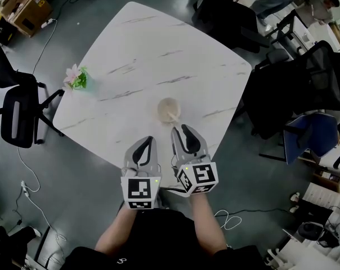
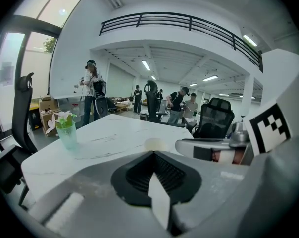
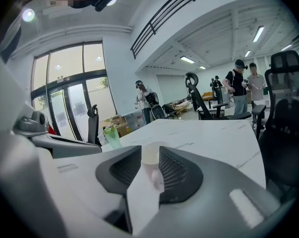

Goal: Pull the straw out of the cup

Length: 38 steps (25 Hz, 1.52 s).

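Observation:
A pale paper cup (image 1: 169, 110) stands on the white marble table (image 1: 159, 55), near its front edge. Something thin and pale, perhaps the straw, leans over the cup's near rim; I cannot make it out clearly. My right gripper (image 1: 180, 129) is open just short of the cup, and the right gripper view shows the cup (image 3: 149, 156) framed between the spread jaws of the right gripper (image 3: 150, 150) without touching them. My left gripper (image 1: 149, 139) hovers beside it on the left, shut and empty. From the left gripper (image 2: 153, 153) the cup (image 2: 155, 144) shows ahead.
A green cup of flowers (image 1: 77, 79) stands at the table's left edge. A black office chair (image 1: 18, 114) is on the left, more chairs (image 1: 305, 89) crowd the right, and cardboard boxes (image 1: 25, 7) sit at the far left. People stand in the background.

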Motion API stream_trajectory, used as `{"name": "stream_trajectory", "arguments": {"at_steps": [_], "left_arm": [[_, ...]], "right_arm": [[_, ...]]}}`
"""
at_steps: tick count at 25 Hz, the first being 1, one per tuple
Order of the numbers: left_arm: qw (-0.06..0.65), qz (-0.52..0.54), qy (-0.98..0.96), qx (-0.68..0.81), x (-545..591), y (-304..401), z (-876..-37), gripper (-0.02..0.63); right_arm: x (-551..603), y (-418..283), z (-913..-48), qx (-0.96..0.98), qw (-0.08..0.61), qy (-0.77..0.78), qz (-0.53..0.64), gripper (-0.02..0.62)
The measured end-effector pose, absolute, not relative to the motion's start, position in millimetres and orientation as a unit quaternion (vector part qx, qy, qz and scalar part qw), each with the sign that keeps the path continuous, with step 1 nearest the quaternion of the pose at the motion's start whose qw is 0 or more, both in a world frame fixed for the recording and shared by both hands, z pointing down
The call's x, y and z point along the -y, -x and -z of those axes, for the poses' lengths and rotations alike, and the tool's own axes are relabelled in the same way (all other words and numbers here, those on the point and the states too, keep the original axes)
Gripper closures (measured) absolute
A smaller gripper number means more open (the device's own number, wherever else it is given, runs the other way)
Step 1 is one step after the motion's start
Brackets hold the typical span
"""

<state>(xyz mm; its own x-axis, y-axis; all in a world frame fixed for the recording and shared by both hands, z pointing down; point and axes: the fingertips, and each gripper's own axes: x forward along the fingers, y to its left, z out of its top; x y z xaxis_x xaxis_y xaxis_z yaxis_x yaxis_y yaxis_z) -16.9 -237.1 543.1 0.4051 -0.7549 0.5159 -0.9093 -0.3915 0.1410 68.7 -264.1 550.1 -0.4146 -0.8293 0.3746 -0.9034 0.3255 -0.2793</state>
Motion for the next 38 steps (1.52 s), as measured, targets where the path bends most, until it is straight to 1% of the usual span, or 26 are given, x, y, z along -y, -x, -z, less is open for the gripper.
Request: {"name": "stream_trajectory", "arguments": {"at_steps": [19, 23, 24, 25, 26, 31, 38], "left_arm": [[0.214, -0.193, -0.798, 0.529, 248.8, 20.9, -549.6, 0.604], [0.206, -0.190, -0.798, 0.533, 249.2, 24.9, -544.2, 0.604], [0.203, -0.190, -0.798, 0.534, 248.7, 26.3, -541.2, 0.604], [0.199, -0.190, -0.798, 0.536, 248.1, 28.3, -537.7, 0.604], [0.195, -0.190, -0.798, 0.538, 247.8, 30.8, -534.0, 0.604], [0.178, -0.190, -0.795, 0.548, 249.0, 39.8, -519.0, 0.604], [0.158, -0.177, -0.804, 0.545, 250.2, 31.7, -498.4, 0.605]], "right_arm": [[289.9, -63.4, -578.8, 0.810, 0.122, -0.525, -0.232, 0.482], [290.1, -63.0, -584.4, 0.802, 0.141, -0.533, -0.229, 0.508], [289.8, -63.4, -584.9, 0.799, 0.147, -0.537, -0.227, 0.523], [289.6, -63.5, -584.8, 0.797, 0.150, -0.541, -0.225, 0.554], [289.7, -63.0, -584.3, 0.795, 0.151, -0.542, -0.225, 0.549], [290.3, -62.8, -572.9, 0.796, 0.139, -0.544, -0.223, 0.549], [288.2, -70.1, -536.9, 0.800, 0.110, -0.553, -0.205, 0.549]]}}
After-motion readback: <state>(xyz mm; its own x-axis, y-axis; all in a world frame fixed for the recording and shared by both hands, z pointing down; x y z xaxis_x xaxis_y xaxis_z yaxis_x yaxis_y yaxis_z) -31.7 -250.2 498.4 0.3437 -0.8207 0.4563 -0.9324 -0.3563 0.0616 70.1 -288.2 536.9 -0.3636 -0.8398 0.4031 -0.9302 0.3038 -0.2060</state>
